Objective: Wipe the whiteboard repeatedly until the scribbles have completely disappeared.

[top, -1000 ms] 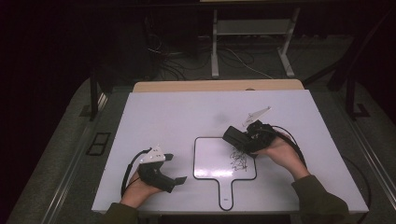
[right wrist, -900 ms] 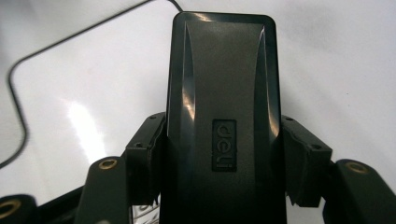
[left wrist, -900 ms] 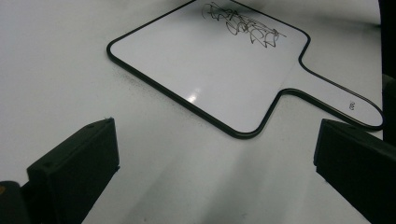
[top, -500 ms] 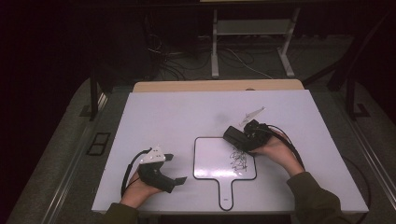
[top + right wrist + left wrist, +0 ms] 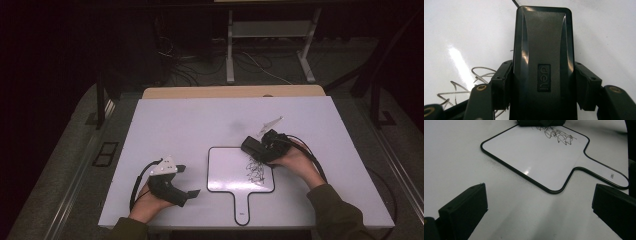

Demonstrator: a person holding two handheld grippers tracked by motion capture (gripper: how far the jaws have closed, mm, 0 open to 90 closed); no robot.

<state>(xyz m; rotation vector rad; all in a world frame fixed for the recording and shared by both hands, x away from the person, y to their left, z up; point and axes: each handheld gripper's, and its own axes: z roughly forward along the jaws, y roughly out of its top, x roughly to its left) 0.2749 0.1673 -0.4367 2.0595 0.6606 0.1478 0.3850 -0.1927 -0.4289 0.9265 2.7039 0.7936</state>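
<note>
Right gripper (image 5: 251,146), right of frame centre: clamped on black eraser (image 5: 544,62), at scribble (image 5: 256,171) on paddle whiteboard (image 5: 227,167), lower centre. Left gripper (image 5: 190,181), lower left: jaws spread, empty.

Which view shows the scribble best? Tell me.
The left gripper view: the scribble lies sharp and almost whole on the whiteboard. The high view shows it small. The right gripper view shows a few loops beside the eraser.
</note>
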